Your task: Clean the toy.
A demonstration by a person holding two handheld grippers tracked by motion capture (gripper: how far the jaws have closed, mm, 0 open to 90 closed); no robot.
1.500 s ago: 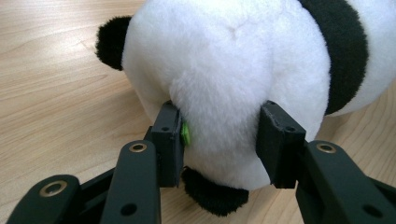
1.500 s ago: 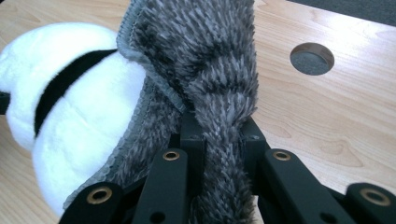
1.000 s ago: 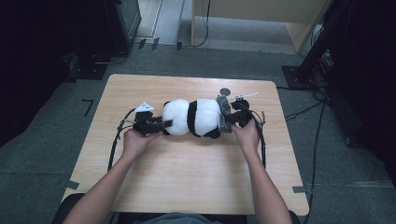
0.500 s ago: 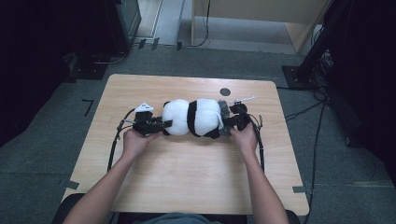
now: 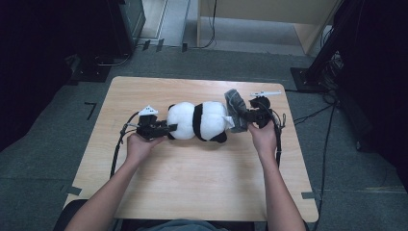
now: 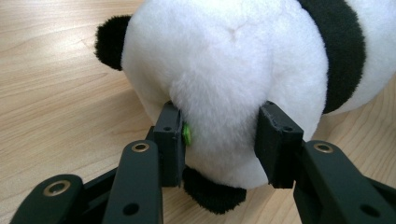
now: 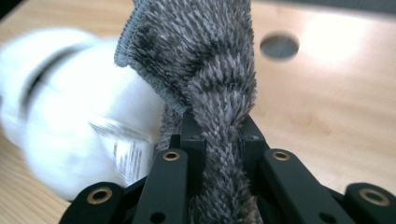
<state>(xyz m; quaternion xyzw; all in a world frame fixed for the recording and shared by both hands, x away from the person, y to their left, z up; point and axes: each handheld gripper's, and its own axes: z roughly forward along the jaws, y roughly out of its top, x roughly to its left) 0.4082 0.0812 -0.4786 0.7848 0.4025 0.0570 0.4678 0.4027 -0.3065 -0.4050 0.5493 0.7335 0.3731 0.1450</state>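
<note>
A black-and-white panda plush (image 5: 199, 120) lies on its side in the middle of the wooden table (image 5: 192, 183). My left gripper (image 5: 167, 129) is at the panda's left end. In the left gripper view it (image 6: 222, 135) is shut on the panda (image 6: 224, 70), its pads pinching the white fur of the round end. My right gripper (image 5: 243, 115) is at the panda's right end, shut on a grey fluffy cloth (image 5: 235, 107) that it holds up off the table. In the right gripper view the cloth (image 7: 210, 60) rises between the jaws (image 7: 219, 135), with the blurred panda (image 7: 79, 121) and its label to the left.
A round dark hole (image 7: 279, 46) is in the tabletop behind the cloth. A thin white object (image 5: 264, 93) lies near the back right corner. Cables trail from both grippers. Grey floor, dark equipment and a wooden cabinet surround the table.
My right gripper has risen with the grey cloth, which now stands up above the panda's right end and covers the hole. The left gripper and the panda have stayed put.
</note>
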